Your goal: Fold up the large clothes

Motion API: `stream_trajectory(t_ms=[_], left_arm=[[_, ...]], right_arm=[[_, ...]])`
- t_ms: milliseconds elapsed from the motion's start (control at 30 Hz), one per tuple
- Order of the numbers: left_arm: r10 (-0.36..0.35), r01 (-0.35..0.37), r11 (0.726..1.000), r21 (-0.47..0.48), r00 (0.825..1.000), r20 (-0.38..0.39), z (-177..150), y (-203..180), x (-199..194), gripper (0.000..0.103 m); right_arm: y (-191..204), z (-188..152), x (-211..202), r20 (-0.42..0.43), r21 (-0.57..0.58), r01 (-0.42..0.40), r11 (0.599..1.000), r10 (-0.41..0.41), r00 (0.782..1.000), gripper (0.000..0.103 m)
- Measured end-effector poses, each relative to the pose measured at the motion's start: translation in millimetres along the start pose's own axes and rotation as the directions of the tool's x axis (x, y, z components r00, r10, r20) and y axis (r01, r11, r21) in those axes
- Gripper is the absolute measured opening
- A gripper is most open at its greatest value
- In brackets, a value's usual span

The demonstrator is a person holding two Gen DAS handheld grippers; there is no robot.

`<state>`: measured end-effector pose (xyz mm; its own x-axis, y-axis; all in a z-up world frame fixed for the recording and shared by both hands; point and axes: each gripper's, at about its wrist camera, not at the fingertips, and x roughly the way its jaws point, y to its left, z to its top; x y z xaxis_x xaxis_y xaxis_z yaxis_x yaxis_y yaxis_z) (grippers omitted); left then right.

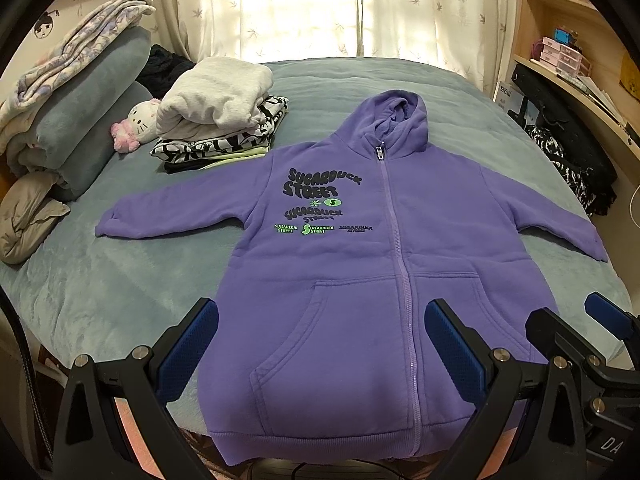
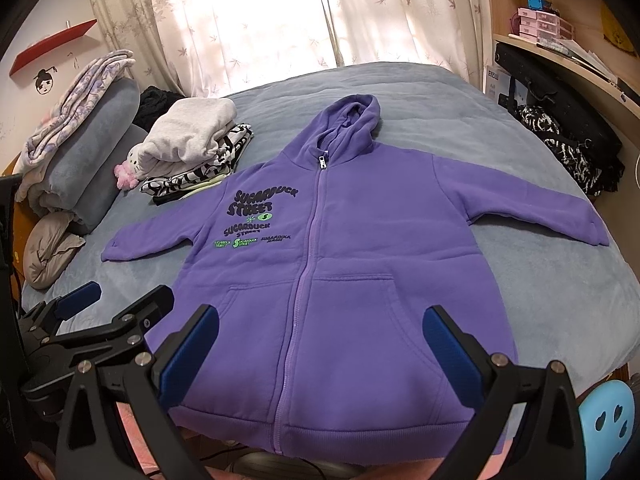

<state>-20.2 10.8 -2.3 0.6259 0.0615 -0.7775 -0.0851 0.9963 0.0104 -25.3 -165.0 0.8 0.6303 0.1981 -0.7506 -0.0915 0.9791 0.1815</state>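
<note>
Lying face up and zipped on the bed (image 1: 120, 300), the purple hoodie (image 1: 360, 280) is occupying the middle of the grey-blue cover, hood pointing toward the curtains and hem hanging just at the near edge. Both sleeves are spreading outward and slightly downward, well apart from the body panel. This flat, open layout is judged to be the starting condition for folding: every seam is reachable and no layer is overlapping another yet.

A stack of folded clothes (image 1: 216, 120) is sitting beyond the left sleeve (image 1: 172, 212), near but not touching it, which suggests finished items are being collected there. The right sleeve (image 2: 532, 208) is reaching toward the bed's far side.

The left hand-held gripper (image 1: 320, 344) is hovering low over the hem, aimed along the garment toward the hood, its fingers wide apart and clamping nothing; the left pocket is showing between them. The right hand-held gripper (image 2: 320, 348) is hovering alongside in a matching pose, fingers likewise spread and empty, framing the right pocket and zip. Both are sitting side by side near the hem. Whether either pad is touching the fabric cannot be told.
</note>
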Motion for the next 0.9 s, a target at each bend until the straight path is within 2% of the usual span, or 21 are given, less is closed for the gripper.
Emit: stream_trajectory(t_ms=[367, 900], left_arm=[[-0.007, 0.007, 1.0, -0.001, 1.0, 0.012, -1, 3, -6, 0.102], [-0.038, 0.038, 0.999, -0.013, 0.998, 0.045, -6, 7, -25, 0.102]], right_arm=[[3, -2, -2, -0.009, 0.011, -0.007, 1.0, 0.008, 1.0, 0.102], [10, -5, -25, 0.036, -0.006, -0.024, 1.0, 0.025, 0.999, 0.102]])
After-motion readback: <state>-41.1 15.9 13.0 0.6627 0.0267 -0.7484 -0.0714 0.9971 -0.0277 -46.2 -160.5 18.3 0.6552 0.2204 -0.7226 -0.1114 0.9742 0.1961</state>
